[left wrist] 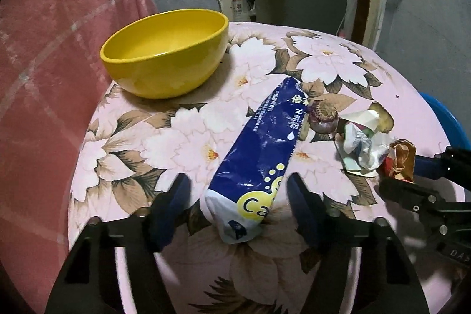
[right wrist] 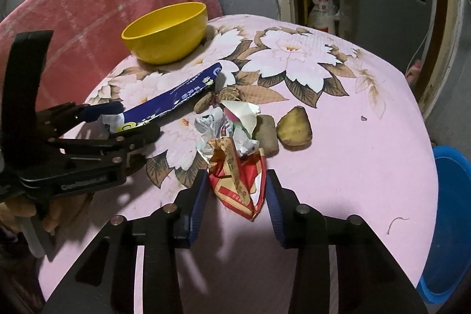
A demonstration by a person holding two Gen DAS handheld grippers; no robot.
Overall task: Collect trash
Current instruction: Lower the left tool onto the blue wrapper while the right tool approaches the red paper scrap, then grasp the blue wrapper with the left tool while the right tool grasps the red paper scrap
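Since the blue sachet point(left wrist: 259, 155) is only thin crinkled foil, I'd judge it light, limp and a little slippery, best pinched across its white bottom end, which lies on the bench point(left wrist: 368, 96) between the left tongs point(left wrist: 238, 193); those stand about half open and the pads look clear of it. To its right, the red and gold wrapper point(right wrist: 238, 181) looks equally flimsy, and the right tongs point(right wrist: 237, 190) sit narrowed around it, pads at its edges, though I cannot tell if they truly pinch. Crumpled paper point(right wrist: 226, 131) and brown scraps point(right wrist: 294, 127) lie just behind. Further back, the yellow bowl point(left wrist: 164, 52) looks empty; the blue bucket point(right wrist: 450, 219) sits beside the bench, its contents hidden.
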